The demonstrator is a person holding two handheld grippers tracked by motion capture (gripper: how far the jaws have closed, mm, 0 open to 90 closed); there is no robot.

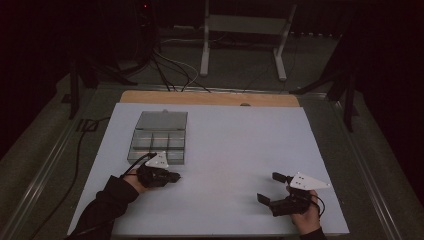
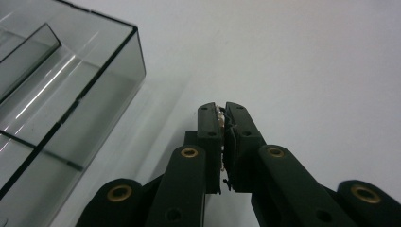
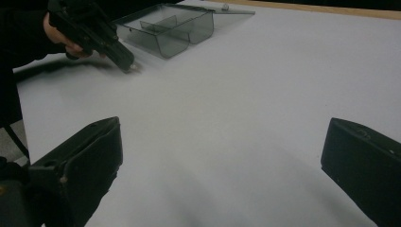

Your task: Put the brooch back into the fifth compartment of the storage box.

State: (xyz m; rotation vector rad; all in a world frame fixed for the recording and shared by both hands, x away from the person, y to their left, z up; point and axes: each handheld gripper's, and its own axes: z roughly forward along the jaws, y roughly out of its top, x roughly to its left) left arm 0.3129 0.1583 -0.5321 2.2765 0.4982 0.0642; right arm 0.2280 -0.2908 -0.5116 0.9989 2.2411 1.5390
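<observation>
Two black grippers rest low over a smooth, matte white board [image 1: 240, 150]. The left gripper [image 1: 172, 176] has its jaws pinched together on a tiny pale object [image 2: 220, 115], small and glinting at the tips, just above the board's surface. Just beside it sits a clear smoky-grey plastic organizer box [image 1: 157, 142], rectangular, hard-edged, split by thin partitions, with its flat lid laid open behind. The right gripper [image 1: 269, 187], well apart near the board's front edge, holds its blocky jaws spread wide with nothing between them.
</observation>
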